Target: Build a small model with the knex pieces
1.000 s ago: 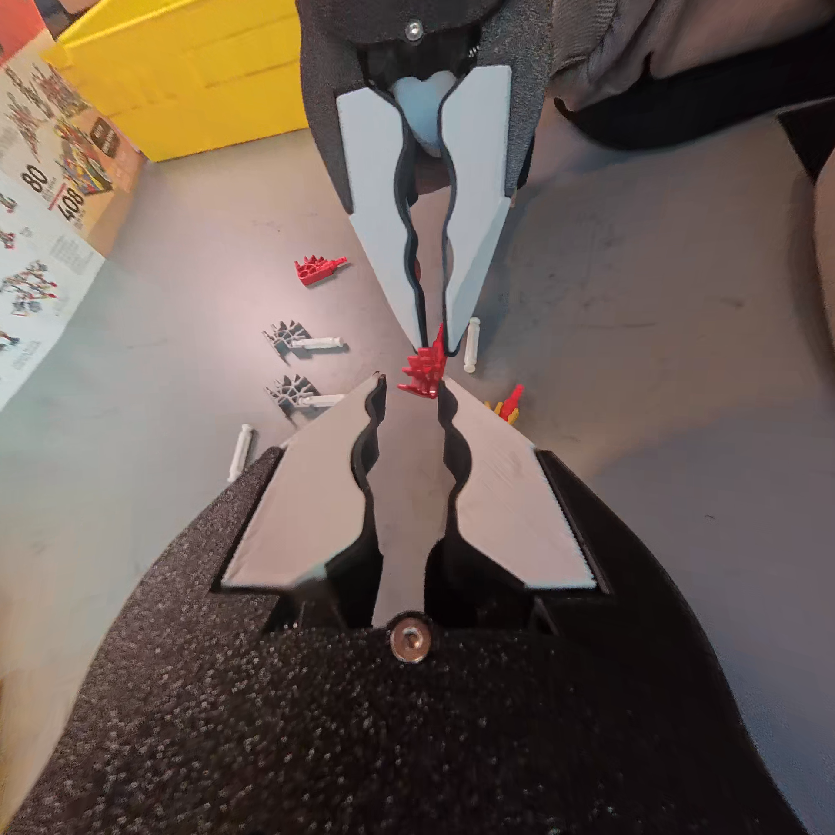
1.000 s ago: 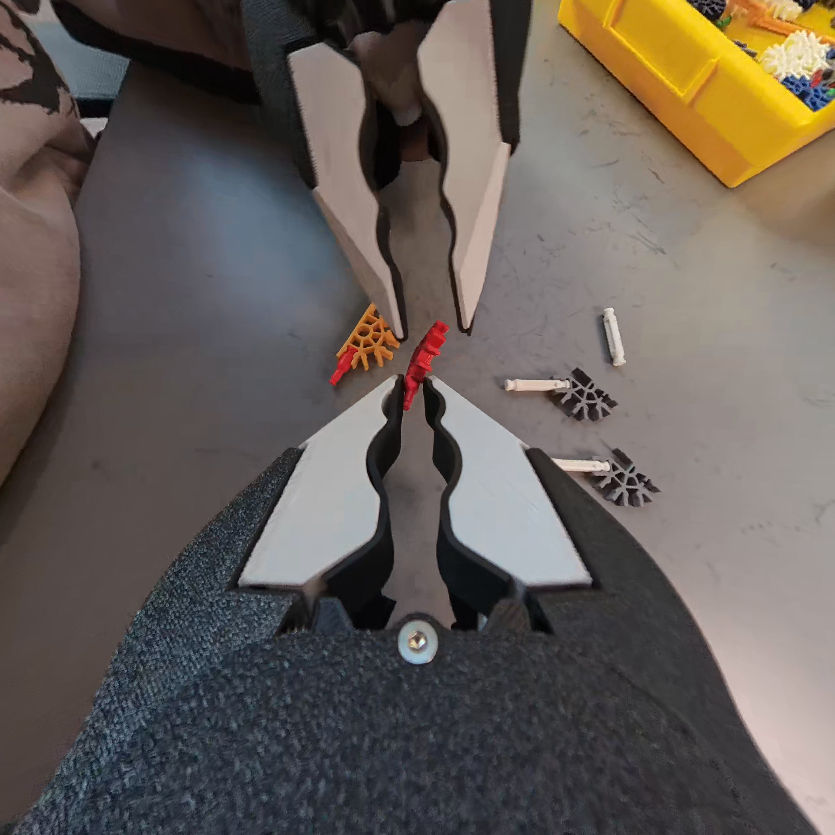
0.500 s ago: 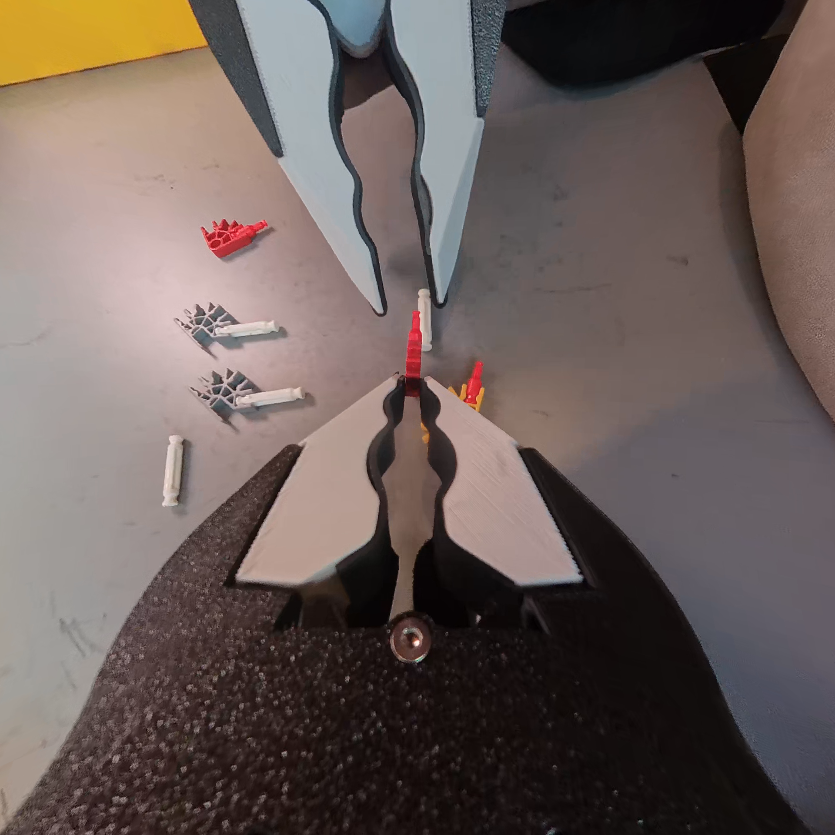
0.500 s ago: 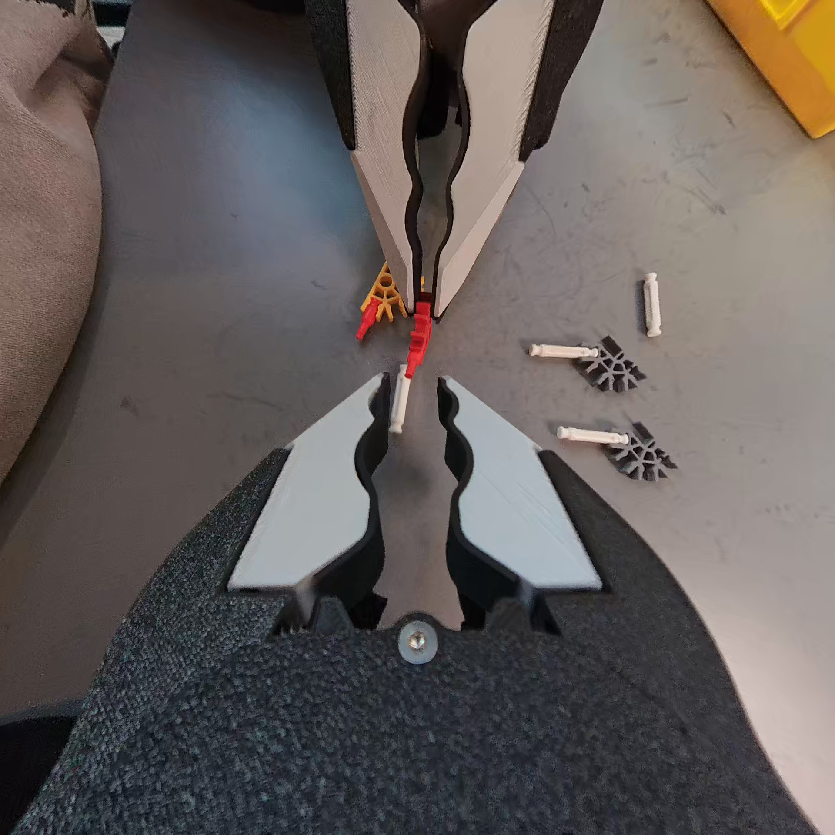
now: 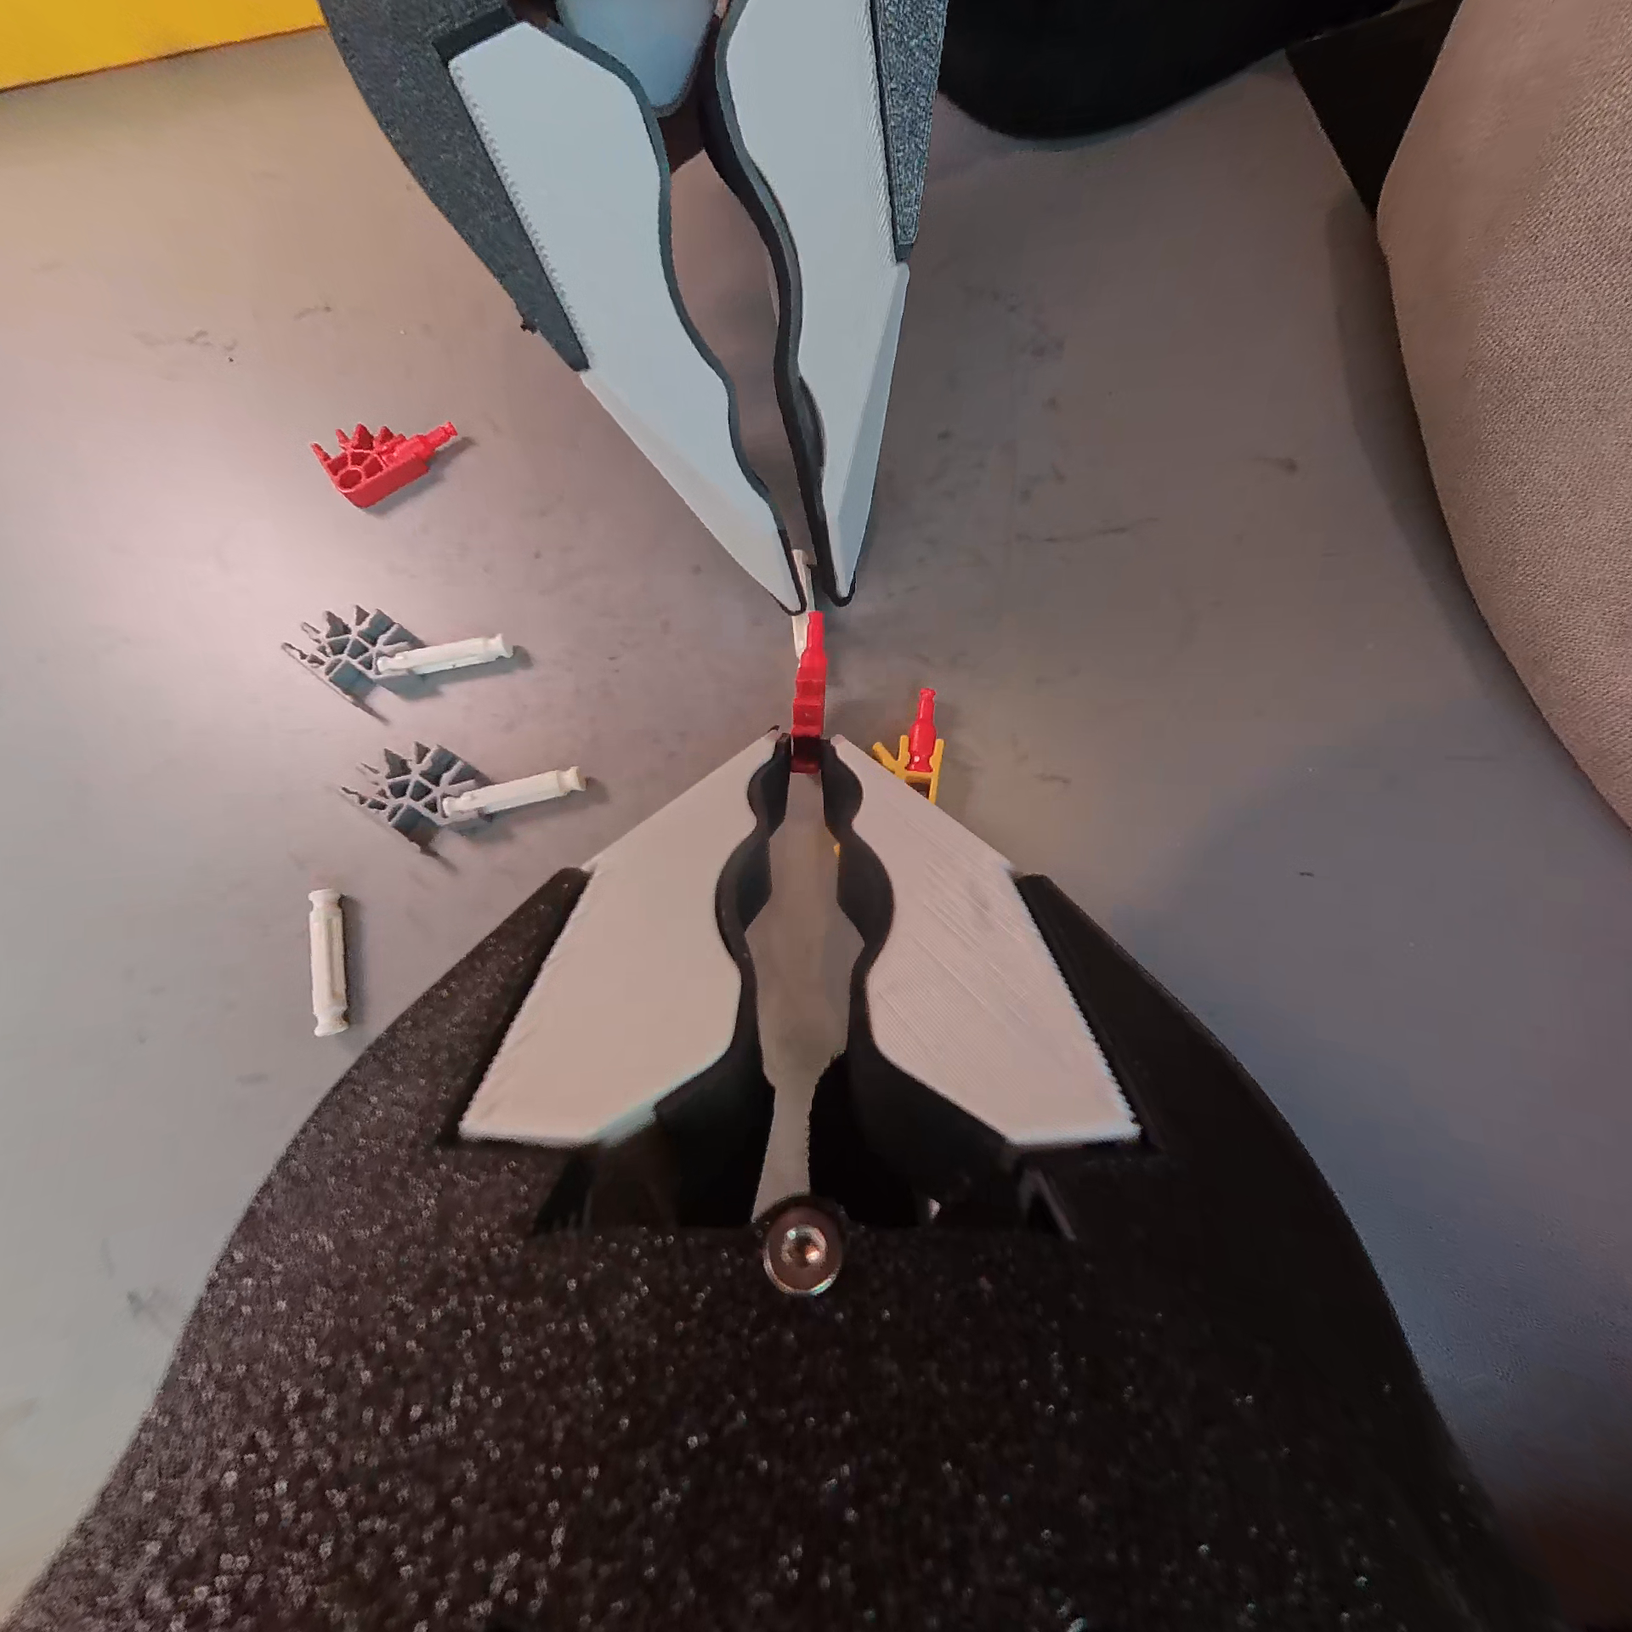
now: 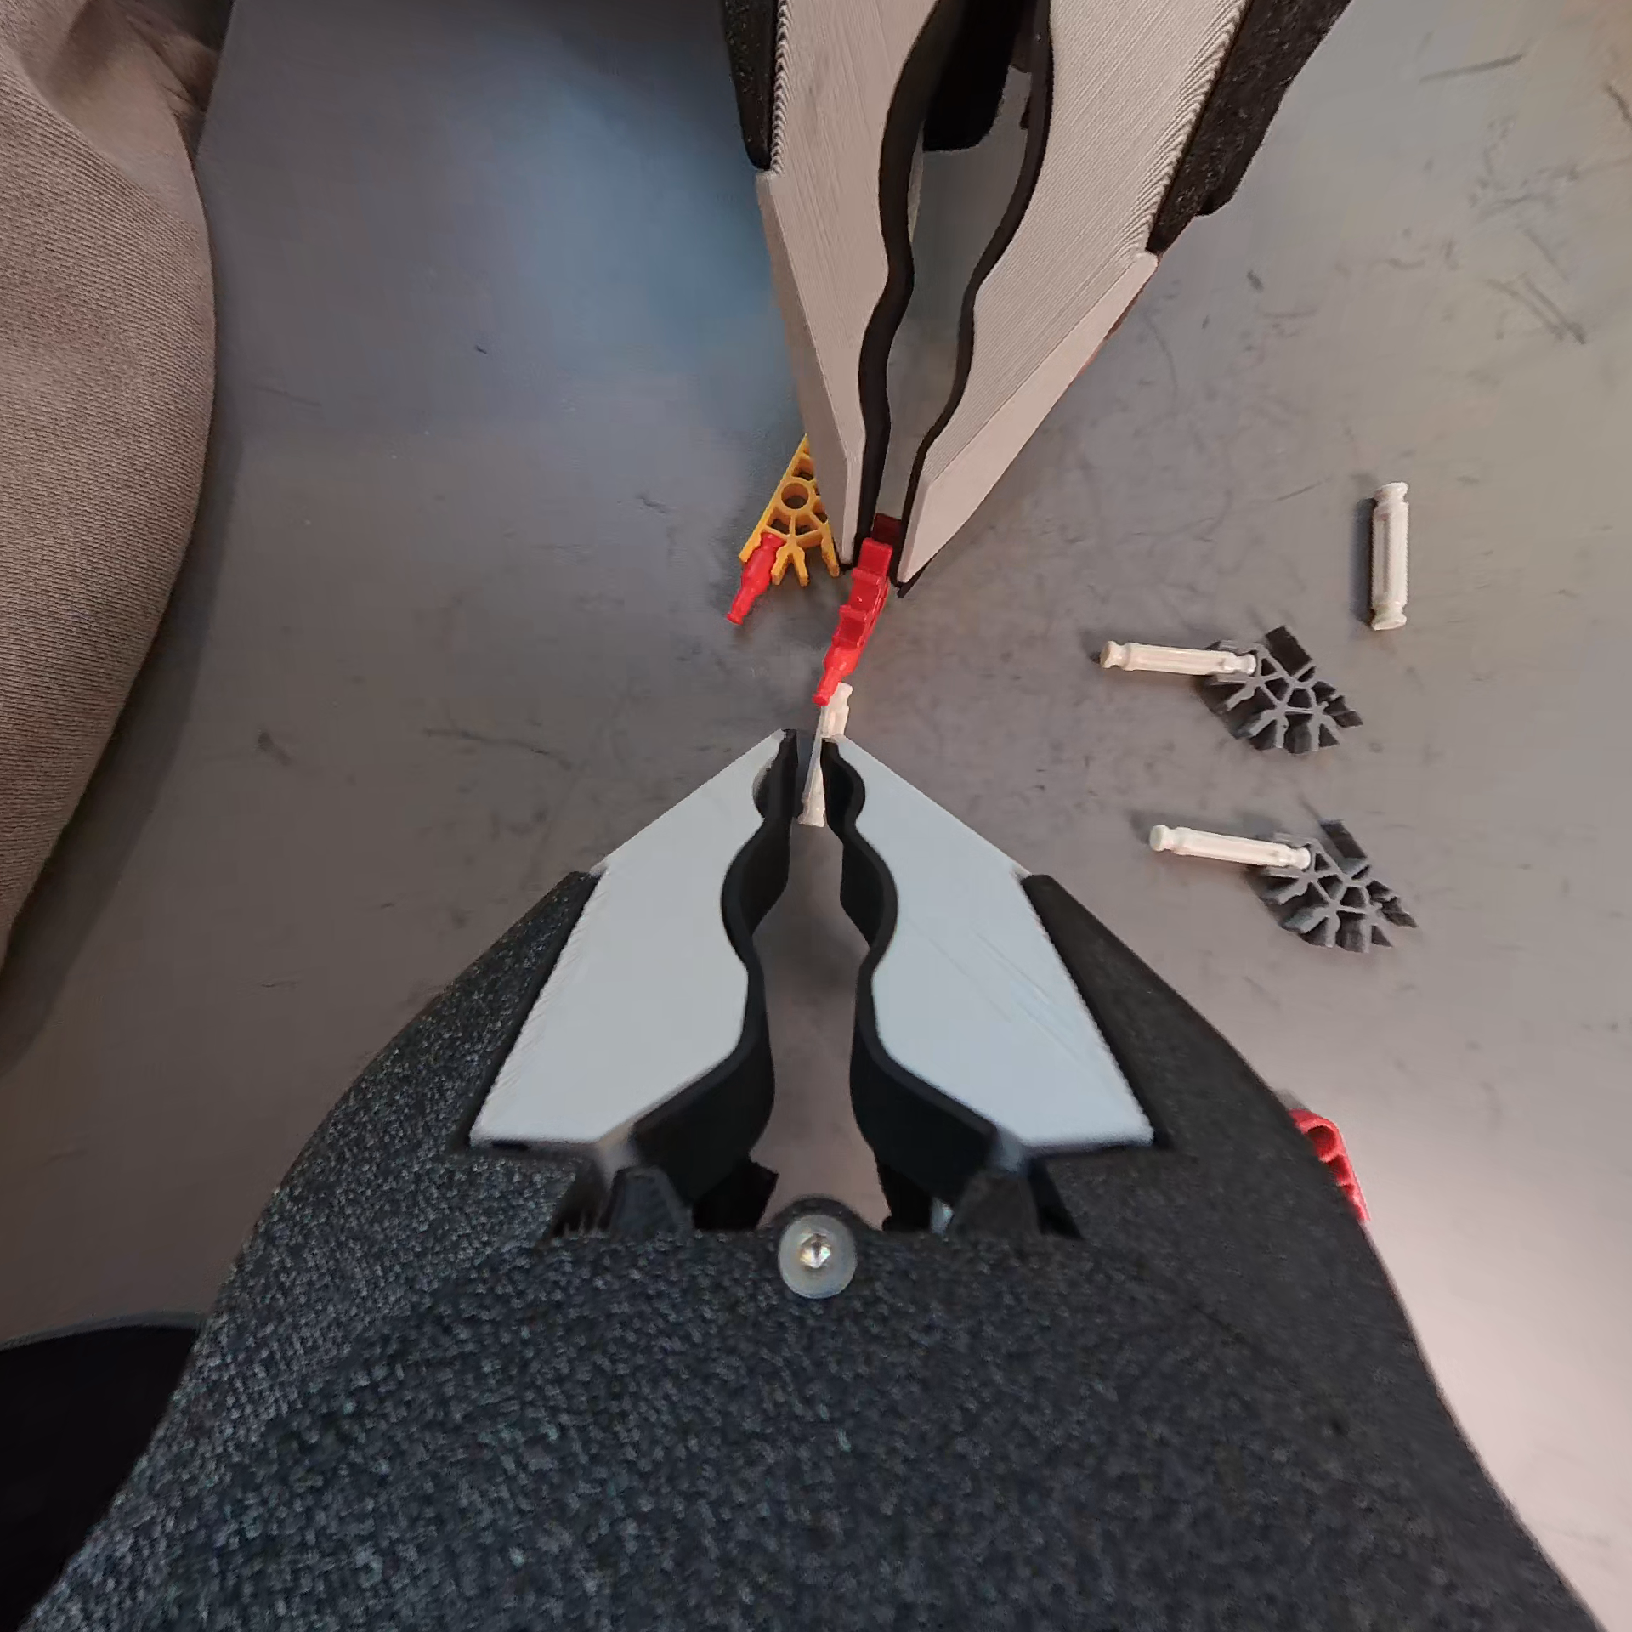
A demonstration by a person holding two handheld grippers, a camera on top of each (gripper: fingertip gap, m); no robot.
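A: The left gripper (image 5: pixel 805 746) is noted clamped at its tips on a red connector piece (image 5: pixel 808 684), a short red rod projecting forward from it. No writing or brand mark is legible on any surface seen.

B: Confirmed. The right gripper (image 6: pixel 808 737) is recorded pinched on a white rod (image 6: pixel 826 751), whose free end lies just at the red rod's tip; whether they touch cannot be told.

A: On the grey table (image 5: pixel 1148 530), two grey connectors with white rods (image 5: pixel 415 653) are seen left of the left gripper, a loose white rod (image 5: pixel 328 963) nearer, and a red connector (image 5: pixel 375 455) farther off.

B: A yellow connector with a red rod (image 6: pixel 786 543) is logged just beside the left gripper's tips.
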